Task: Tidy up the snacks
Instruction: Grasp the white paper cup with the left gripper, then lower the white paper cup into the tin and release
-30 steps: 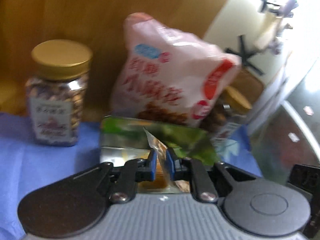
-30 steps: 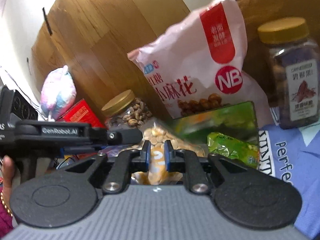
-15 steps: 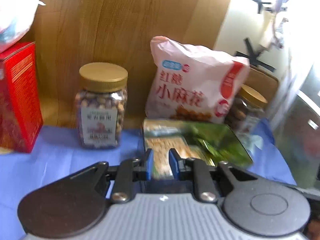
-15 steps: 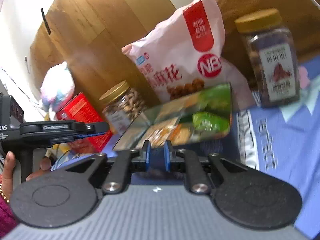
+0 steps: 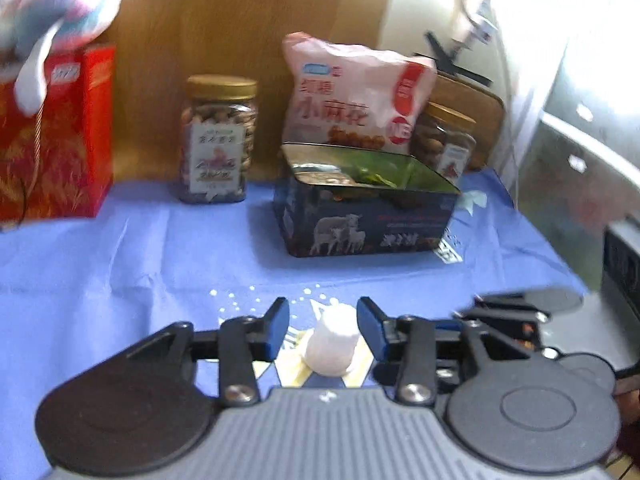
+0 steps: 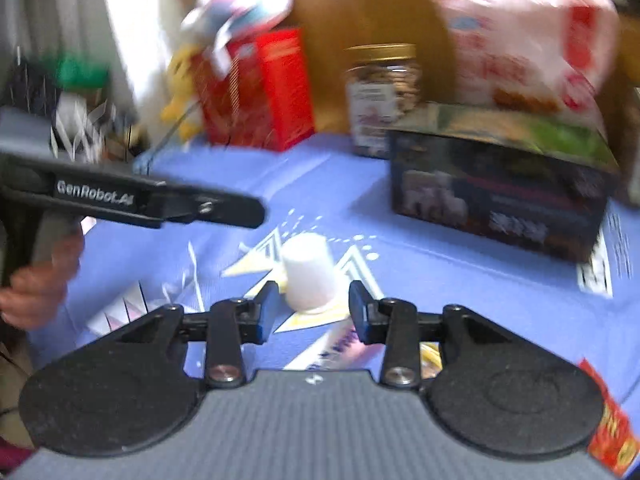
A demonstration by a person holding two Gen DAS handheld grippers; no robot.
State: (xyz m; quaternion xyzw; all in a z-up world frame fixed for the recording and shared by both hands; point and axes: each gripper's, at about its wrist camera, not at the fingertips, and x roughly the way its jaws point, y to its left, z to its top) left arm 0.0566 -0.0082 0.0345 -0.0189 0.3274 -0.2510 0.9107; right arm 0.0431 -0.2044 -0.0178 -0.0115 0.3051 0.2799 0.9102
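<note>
A dark open tin with sheep pictures [image 5: 364, 220] stands on the blue cloth and holds snack packets; it also shows in the right wrist view [image 6: 496, 188]. A small white cup-shaped object [image 5: 333, 342] stands on the cloth between the open fingers of my left gripper [image 5: 323, 328]. In the right wrist view the same white object [image 6: 308, 276] sits just ahead of my open right gripper [image 6: 312, 312]. Neither gripper touches it. The left gripper's body [image 6: 156, 200] shows at the left of the right wrist view.
Behind the tin stand a pink snack bag [image 5: 356, 96], a gold-lidded nut jar [image 5: 218, 140], a second jar [image 5: 448, 144] and a red box [image 5: 56, 136] with a plush toy [image 5: 56, 4] on top. A red packet [image 6: 608, 432] lies at the near right. The cloth's right edge drops off.
Both grippers have pulled back from the tin and opened. The tin now stands alone on the cloth, and the white object has come into view between the fingers.
</note>
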